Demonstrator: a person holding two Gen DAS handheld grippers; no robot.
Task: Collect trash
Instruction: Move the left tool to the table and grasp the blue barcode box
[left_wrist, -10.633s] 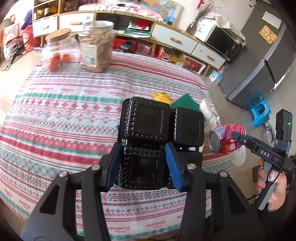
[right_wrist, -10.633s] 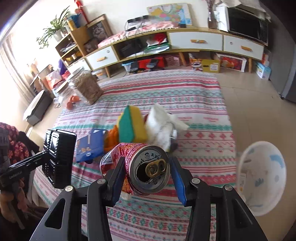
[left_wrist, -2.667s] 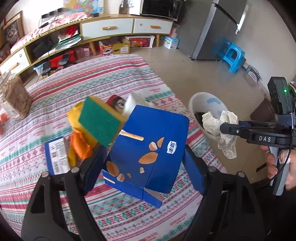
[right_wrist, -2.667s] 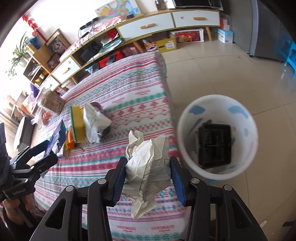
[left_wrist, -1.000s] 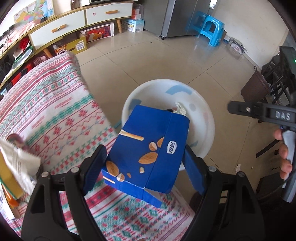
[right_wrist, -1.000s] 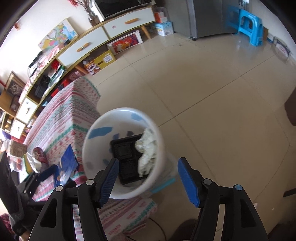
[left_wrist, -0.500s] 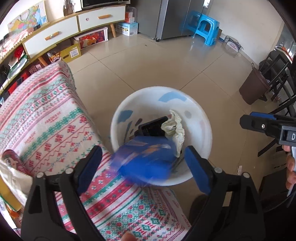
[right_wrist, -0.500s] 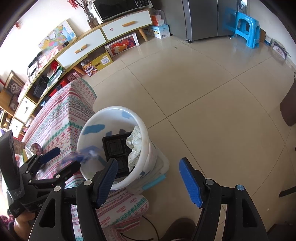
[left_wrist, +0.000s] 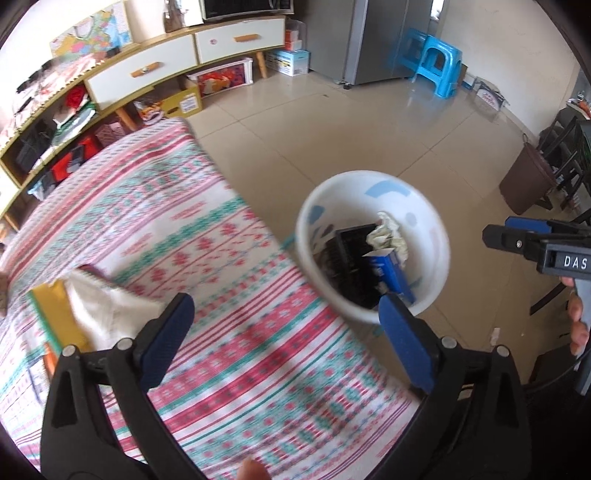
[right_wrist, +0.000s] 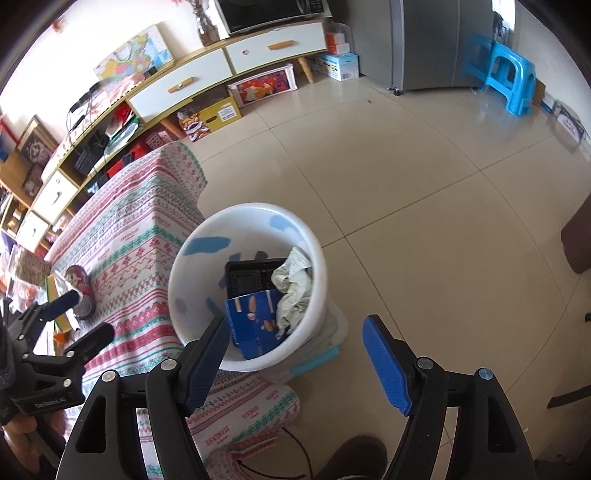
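A white bin (right_wrist: 192, 266) stands on the floor beside the table; it also shows in the left wrist view (left_wrist: 436, 236). In it lie a blue carton (right_wrist: 255, 321), crumpled paper (right_wrist: 291, 288) and a black tray (right_wrist: 251, 275). My left gripper (left_wrist: 284, 336) is open and empty over the table's edge, left of the bin. My right gripper (right_wrist: 295, 354) is open and empty, above the bin's near side. On the table lie a yellow-green sponge (left_wrist: 55, 317), a white wrapper (left_wrist: 99, 310) and a red can (right_wrist: 81, 286).
The table has a striped red-green cloth (left_wrist: 192, 236). A low cabinet (right_wrist: 221, 70), a fridge (right_wrist: 436, 40) and a blue stool (right_wrist: 513, 70) stand at the back. A brown bin (left_wrist: 524, 181) stands on the right. Tiled floor (right_wrist: 424, 206) spreads around the white bin.
My left gripper opened and dropped the blue carton into the bin, then swung left toward the table. My right gripper let go of the crumpled paper earlier and stays open.
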